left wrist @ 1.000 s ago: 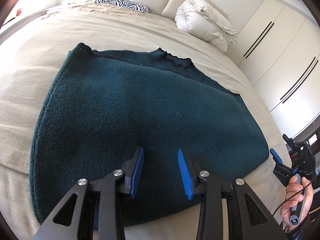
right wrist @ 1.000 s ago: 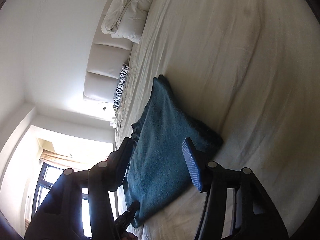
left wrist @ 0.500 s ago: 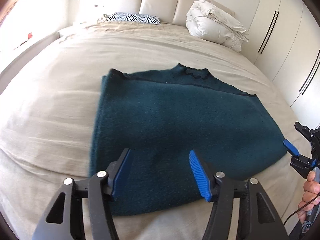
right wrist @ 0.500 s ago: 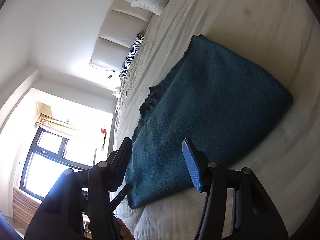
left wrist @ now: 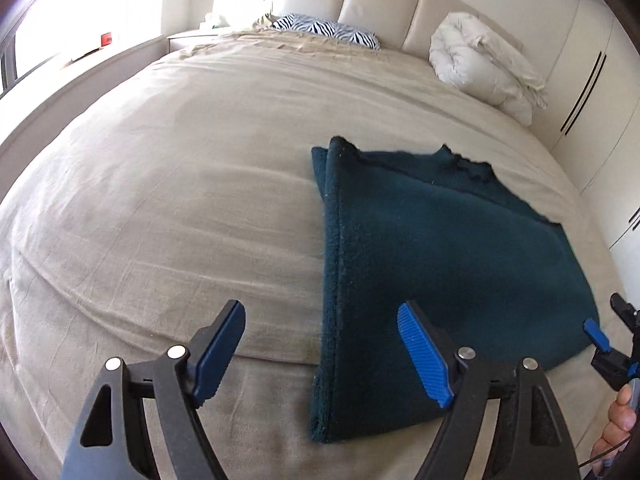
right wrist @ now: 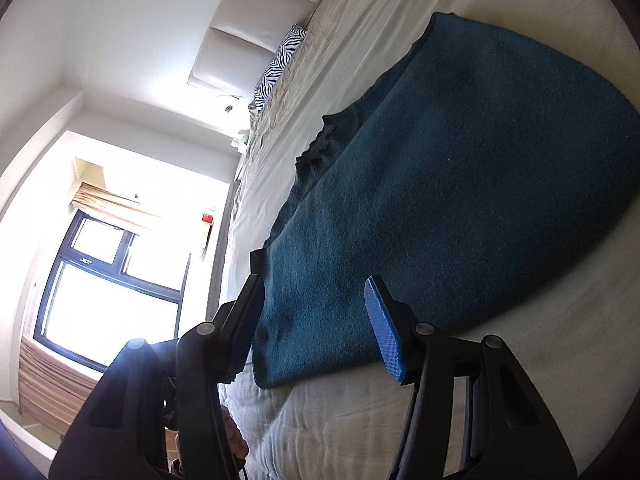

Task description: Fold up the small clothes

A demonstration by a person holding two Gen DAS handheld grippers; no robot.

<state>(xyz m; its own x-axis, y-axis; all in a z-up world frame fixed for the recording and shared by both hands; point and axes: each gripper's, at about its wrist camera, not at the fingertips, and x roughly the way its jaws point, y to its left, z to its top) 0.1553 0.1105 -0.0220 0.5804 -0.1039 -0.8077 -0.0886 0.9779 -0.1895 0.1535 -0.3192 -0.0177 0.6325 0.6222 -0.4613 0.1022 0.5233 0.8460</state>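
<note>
Bed [left wrist: 208, 184] with a beige sheet fills most of both views, sheet lightly creased. Dark teal knit garment [left wrist: 432, 272] lies flat on the bed near its front edge, toward the right side in the left wrist view; folded into a rough rectangle with doubled layers showing along its left edge, frilled neckline at the far edge, fuzzy fleece-like texture. Padded cream headboard [left wrist: 384, 4] at the far end, white wardrobe doors [left wrist: 600, 92] on the right. Rolled white duvet [left wrist: 484, 64] sits at the head of the bed, zebra-print pillow [left wrist: 332, 30] beside it to the left; both well apart from the garment. Window [right wrist: 108, 280] with a dark frame shows in the right wrist view. Left hand-held gripper [left wrist: 320, 356] has just been opening, jaws spread wide, above the garment's near left corner, nothing pinched between them. Right hand-held gripper [right wrist: 316, 328] jaws partly spread over the garment's near edge, pads not pressing the fabric. Right hand [left wrist: 620, 416] visible at the frame edge. Nothing lies on the garment.
</note>
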